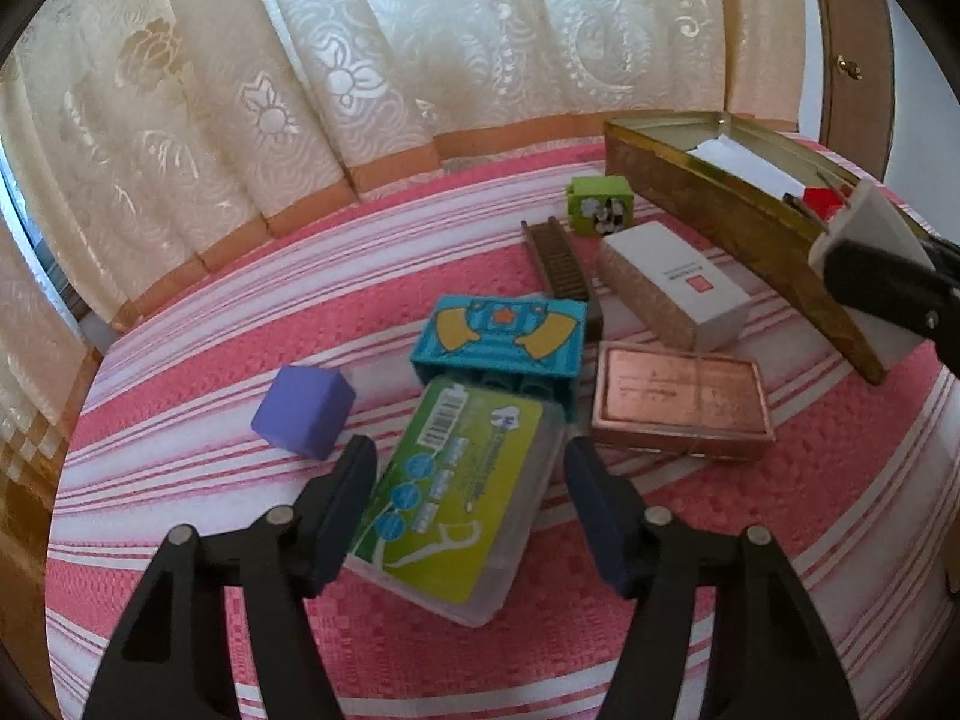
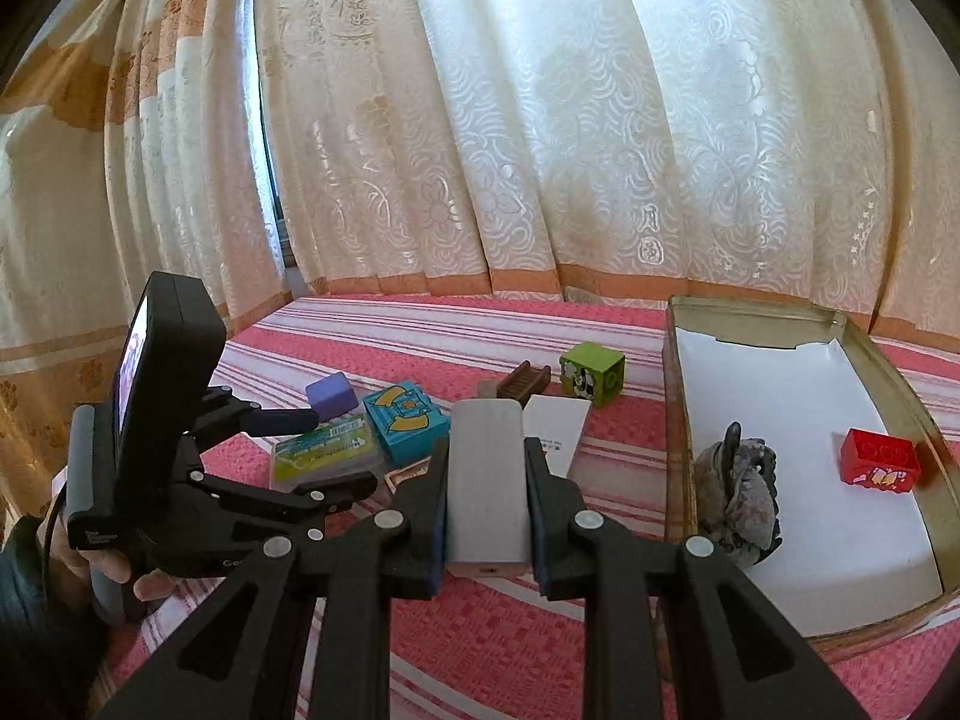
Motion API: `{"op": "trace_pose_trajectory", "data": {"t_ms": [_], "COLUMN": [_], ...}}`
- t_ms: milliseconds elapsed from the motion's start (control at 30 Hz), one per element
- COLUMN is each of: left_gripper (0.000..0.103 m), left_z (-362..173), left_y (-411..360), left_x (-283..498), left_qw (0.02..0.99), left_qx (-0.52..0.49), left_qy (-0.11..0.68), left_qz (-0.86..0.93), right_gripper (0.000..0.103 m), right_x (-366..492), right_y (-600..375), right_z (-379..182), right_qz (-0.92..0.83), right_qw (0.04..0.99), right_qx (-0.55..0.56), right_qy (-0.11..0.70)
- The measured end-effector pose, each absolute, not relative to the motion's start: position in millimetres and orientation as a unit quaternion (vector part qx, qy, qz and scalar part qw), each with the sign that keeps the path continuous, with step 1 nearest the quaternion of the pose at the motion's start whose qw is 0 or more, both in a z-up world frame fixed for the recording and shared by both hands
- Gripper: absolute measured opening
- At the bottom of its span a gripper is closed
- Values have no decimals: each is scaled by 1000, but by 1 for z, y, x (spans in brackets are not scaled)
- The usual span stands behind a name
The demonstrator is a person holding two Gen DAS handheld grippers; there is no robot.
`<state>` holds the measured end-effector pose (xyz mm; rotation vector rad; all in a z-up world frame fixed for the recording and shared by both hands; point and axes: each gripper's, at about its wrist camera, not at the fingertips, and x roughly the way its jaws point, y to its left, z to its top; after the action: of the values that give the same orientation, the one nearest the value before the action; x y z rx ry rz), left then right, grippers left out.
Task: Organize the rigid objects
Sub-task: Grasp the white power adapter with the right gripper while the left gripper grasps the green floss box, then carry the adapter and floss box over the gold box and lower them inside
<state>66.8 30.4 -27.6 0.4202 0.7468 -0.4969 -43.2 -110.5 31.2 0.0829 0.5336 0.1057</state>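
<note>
My left gripper (image 1: 471, 456) is open, its fingers on either side of a clear floss-pick box with a green label (image 1: 456, 492) that lies on the pink striped cloth. My right gripper (image 2: 487, 450) is shut on a white power bank (image 2: 489, 492), held above the cloth just left of the gold tin box (image 2: 678, 372); it also shows in the left wrist view (image 1: 864, 240). In the tin lie a red brick (image 2: 879, 459) and a grey stone-like object (image 2: 741, 492).
On the cloth lie a purple cube (image 1: 303, 411), a teal brick (image 1: 504, 342), a copper tin (image 1: 681, 399), a white box (image 1: 675, 288), a brown ladder piece (image 1: 558, 258) and a green brick (image 1: 600, 204). Curtains hang behind.
</note>
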Motion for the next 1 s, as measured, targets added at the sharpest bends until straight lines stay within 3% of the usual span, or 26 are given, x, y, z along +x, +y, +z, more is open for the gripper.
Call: {"op": "trace_pose_trajectory", "data": {"t_ms": [200,300,433,767,1000], "left_gripper": [67,54,53,53,53], "left_z": [-34,-34,-33,-4,30], "left_y": [50,52,50,40,31], "left_x": [89,87,82,40,19], "left_qw": [866,868,868,913,933], "left_qx": [123,112,113,106,49], "left_qy": [417,416,414,314,260], "left_qz": [-248,-248,-251,-239,-243], "right_gripper": [23,23,23,23,23], "right_x": [-42,-42,-43,-57,-72], "right_y": [-114,-113,-114,-120,-142], "right_z": [30,30,31,45,59], "right_qz": [52,52,47,11,-17], "right_qw": [961,961,962,977,985], "right_qx": [52,48,48,23,26], "right_qy": [268,269,264,211,167]}}
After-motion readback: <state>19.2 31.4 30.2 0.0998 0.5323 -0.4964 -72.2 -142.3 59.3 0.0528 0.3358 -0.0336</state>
